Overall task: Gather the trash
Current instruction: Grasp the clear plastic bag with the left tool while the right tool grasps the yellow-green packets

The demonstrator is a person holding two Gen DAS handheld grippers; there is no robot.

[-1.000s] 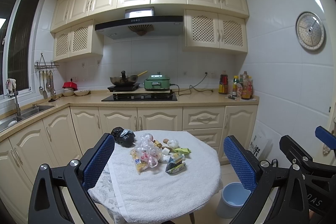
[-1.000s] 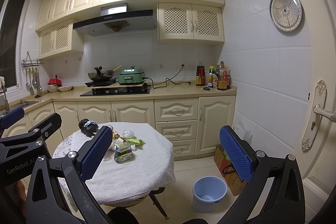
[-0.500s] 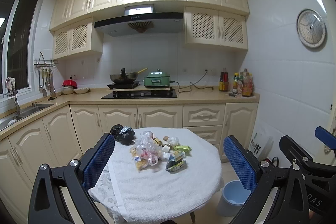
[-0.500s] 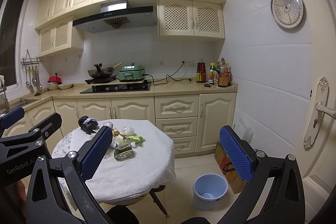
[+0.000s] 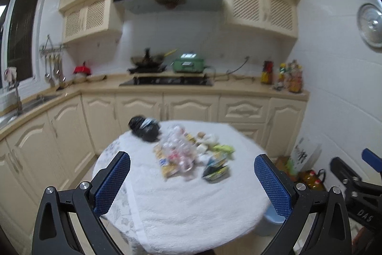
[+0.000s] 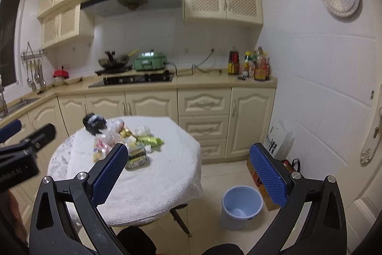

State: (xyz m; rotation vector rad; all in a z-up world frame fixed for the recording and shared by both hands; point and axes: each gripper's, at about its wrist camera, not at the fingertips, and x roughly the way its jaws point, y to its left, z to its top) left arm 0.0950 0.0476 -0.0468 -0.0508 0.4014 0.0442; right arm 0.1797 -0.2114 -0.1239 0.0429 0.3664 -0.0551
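Note:
A pile of trash (image 5: 191, 154) lies on a round table covered with a white towel (image 5: 191, 202): clear plastic bags, wrappers, a green packet (image 6: 152, 140) and a black bag (image 5: 144, 128). The pile also shows in the right wrist view (image 6: 124, 142). A light blue bin (image 6: 241, 207) stands on the floor right of the table. My left gripper (image 5: 192, 181) is open and empty, in front of the table. My right gripper (image 6: 188, 171) is open and empty, further back and to the right.
Cream kitchen cabinets and a counter (image 6: 203, 85) run along the back wall, with a hob, a wok (image 5: 148, 60) and a green cooker (image 6: 149, 61). A sink (image 5: 28, 104) is at left. A cardboard box (image 6: 260, 183) and bottles stand by the right wall.
Both grippers have tilted down and moved closer to the table, so the pile looks larger. The left view is blurred by motion. Both grippers stay open.

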